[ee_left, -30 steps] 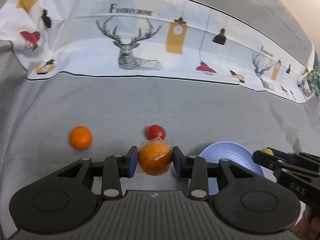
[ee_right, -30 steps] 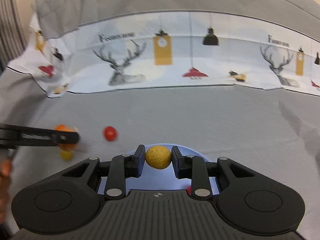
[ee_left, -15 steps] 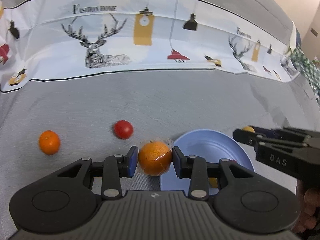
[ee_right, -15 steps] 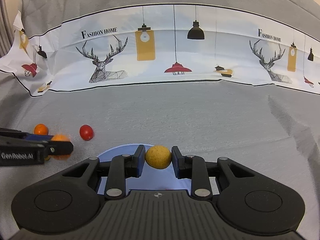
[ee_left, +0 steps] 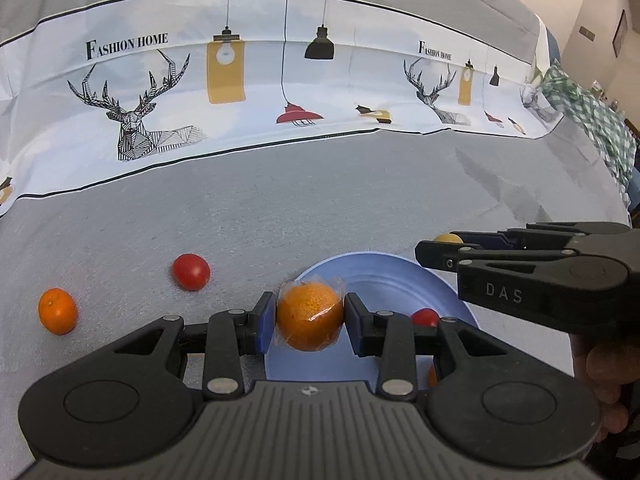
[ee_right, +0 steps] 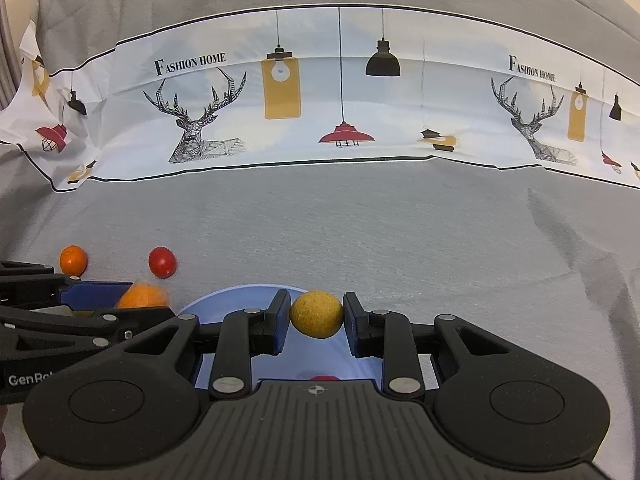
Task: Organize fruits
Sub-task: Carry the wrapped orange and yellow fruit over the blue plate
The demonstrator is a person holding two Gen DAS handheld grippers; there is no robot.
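My left gripper (ee_left: 310, 322) is shut on a plastic-wrapped orange (ee_left: 308, 314), held above the left rim of a pale blue plate (ee_left: 384, 280). My right gripper (ee_right: 316, 316) is shut on a small yellow ball-like fruit (ee_right: 316, 314) over the same plate (ee_right: 236, 298). A red cherry tomato (ee_left: 425, 317) lies in the plate, half hidden by my left fingers. On the grey cloth to the left lie a loose red tomato (ee_left: 191, 271) and a small orange (ee_left: 57, 311). The right gripper (ee_left: 436, 246) reaches in from the right in the left wrist view.
A grey cloth (ee_right: 380, 220) covers the surface, with a white printed band of deer and lamps (ee_right: 320, 92) across the back. A green checked fabric (ee_left: 592, 120) lies at the far right. A hand (ee_left: 604, 376) holds the right gripper.
My left gripper has carried the wrapped orange rightward, from beside the plate to over its left rim. The right gripper has stayed over the plate with the yellow fruit.
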